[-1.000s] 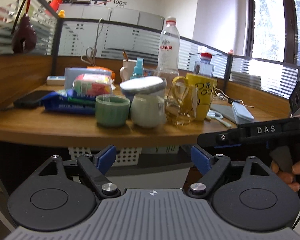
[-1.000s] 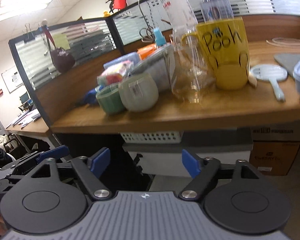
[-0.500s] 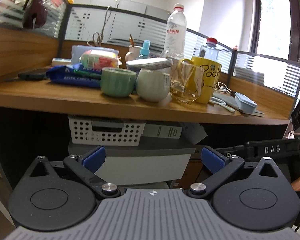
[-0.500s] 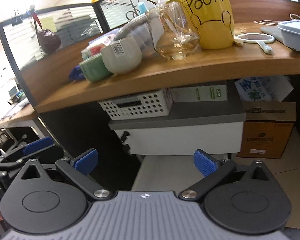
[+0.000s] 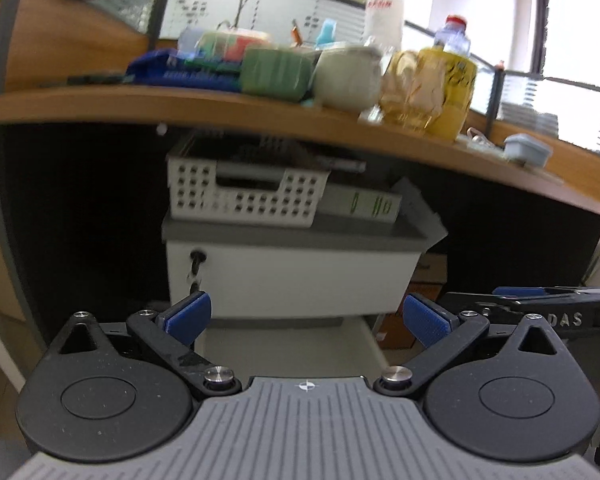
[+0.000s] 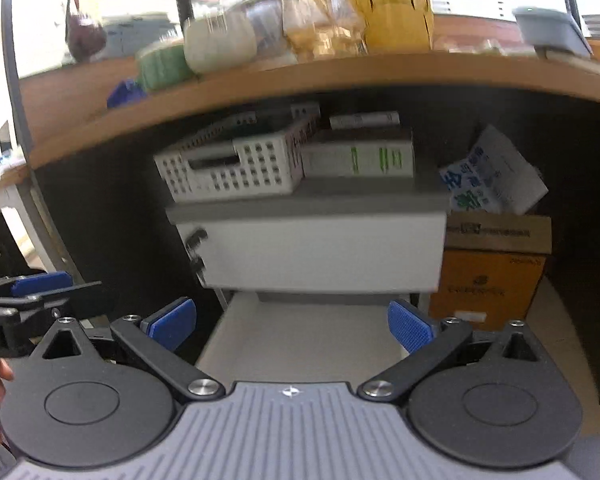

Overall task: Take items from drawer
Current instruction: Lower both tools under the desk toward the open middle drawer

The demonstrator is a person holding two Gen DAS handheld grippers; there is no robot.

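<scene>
Both my claws sit nearest, jaws spread as wide as they go and nothing between the blue pads: left gripper (image 5: 305, 317), right gripper (image 6: 292, 326). Each shows at the edge of the other's view, side by side, neither touching anything.

Just past the pads: white drawer (image 6: 324, 254), top front of a low cabinet tucked under the desk (image 6: 260, 80). It looks shut, front flush under the grey cabinet top (image 5: 284, 232). Its long axis runs left-right across both views, face pointing toward me, so it should pull out toward me. Dark key or lock (image 5: 197, 258) hangs at its left end. No clear handle visible; the shadowed gap under the front may be the grip spot, cannot confirm. A second white front below is partly hidden by my fingers.

Progress: basically zero. Drawer not opened, contents unseen, nothing taken out. Left to do: reach the front, pull it open, pick the items, set them down.

Further back, on the cabinet: white perforated basket (image 6: 236, 164), flat box with green marks (image 6: 358, 158). Orange carton (image 6: 492, 276) stands right of the cabinet. Blurred mugs and bottles on the desk above.
</scene>
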